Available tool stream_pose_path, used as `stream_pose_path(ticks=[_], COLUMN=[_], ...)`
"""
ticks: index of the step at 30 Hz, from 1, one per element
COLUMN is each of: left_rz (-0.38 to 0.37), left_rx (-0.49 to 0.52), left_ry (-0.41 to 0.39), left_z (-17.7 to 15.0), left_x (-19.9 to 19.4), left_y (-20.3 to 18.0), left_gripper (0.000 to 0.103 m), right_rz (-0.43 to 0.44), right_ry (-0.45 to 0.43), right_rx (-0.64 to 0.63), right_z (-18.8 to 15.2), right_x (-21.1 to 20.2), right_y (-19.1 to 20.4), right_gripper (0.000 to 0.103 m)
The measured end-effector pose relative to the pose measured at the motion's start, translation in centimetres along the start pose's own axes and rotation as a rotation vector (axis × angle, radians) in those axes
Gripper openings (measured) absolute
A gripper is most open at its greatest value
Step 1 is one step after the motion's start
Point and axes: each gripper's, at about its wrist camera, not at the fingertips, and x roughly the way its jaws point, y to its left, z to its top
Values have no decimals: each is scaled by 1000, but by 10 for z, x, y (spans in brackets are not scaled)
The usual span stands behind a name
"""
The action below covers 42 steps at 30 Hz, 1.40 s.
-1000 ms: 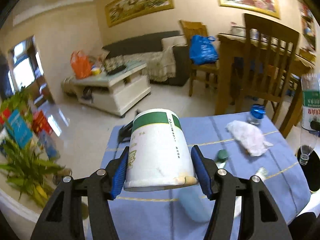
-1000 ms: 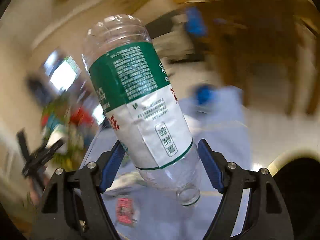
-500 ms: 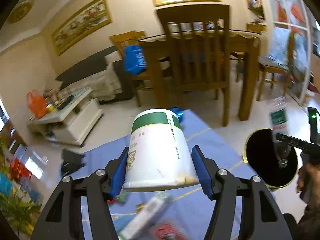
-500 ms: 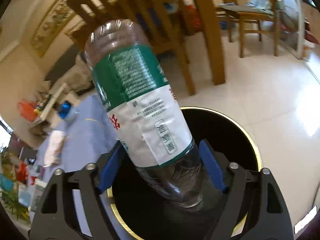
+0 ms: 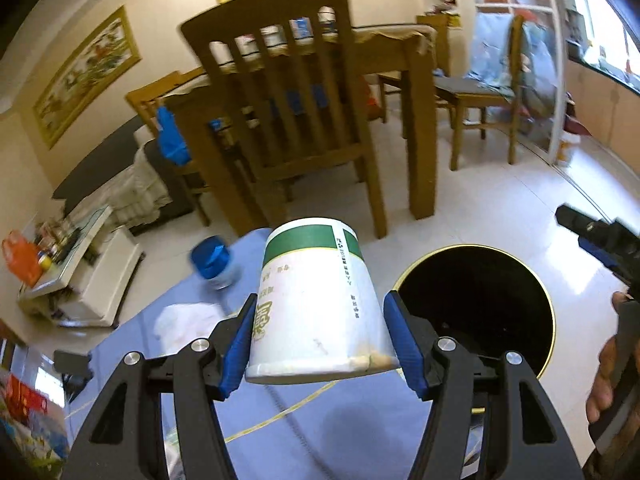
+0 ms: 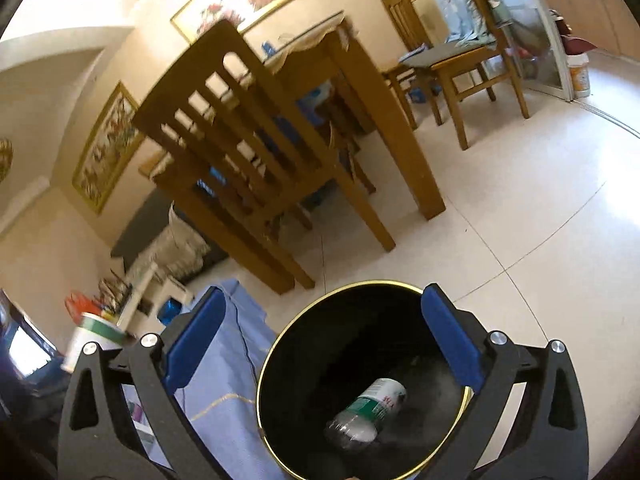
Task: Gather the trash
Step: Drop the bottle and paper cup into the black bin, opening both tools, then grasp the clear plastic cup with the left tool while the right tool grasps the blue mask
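Left gripper [image 5: 320, 336] clenched on a white paper cup [image 5: 316, 304], green band up top, held upside down, blue pads pressing its sides just above the rim, so it is carried steady for the bin. Cup sits over the blue tablecloth [image 5: 340, 432]; the black trash bin [image 5: 476, 304] with its gold rim is at 3 o'clock from the cup, just beside the table edge, mouth wide open.

Right gripper [image 6: 320, 340] released, jaws spread wide and nothing between them, hovering above the bin [image 6: 280, 360]. A plastic bottle [image 6: 368, 408] with green label lies on its side inside, near the bottom; likely just dropped, a judgement only. Haze around it, detail poor.

Left on the table: a blue-capped jar [image 5: 214, 266] at 10 o'clock from the cup and a crumpled white tissue [image 5: 184, 324] at 9 o'clock, both blurred.

Room: bare floor tiles around the bin at 12 through 3 o'clock; wooden chair [image 5: 288, 120] stands well apart behind. Cup needs a short rightward swing past the cloth edge; the right gripper over the mouth could crowd it.
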Motion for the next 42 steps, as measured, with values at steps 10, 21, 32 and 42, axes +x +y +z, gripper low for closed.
stream_pose_path(ticks=[10, 21, 32, 42], left_rz=[-57, 22, 207, 361], left_rx=[91, -13, -265, -487], left_ry=[-16, -72, -95, -78], left_z=[16, -11, -87, -158], left_x=[35, -21, -83, -124], left_y=[-62, 15, 168, 283], left_gripper=[95, 96, 96, 96], right_rz=[-8, 58, 203, 285], right_ry=[-88, -16, 206, 314], right_rx=[83, -19, -307, -525], right_z=[17, 0, -92, -173], right_x=[-41, -29, 12, 15], right_y=[-30, 39, 211, 333], right_gripper=[97, 97, 97, 97])
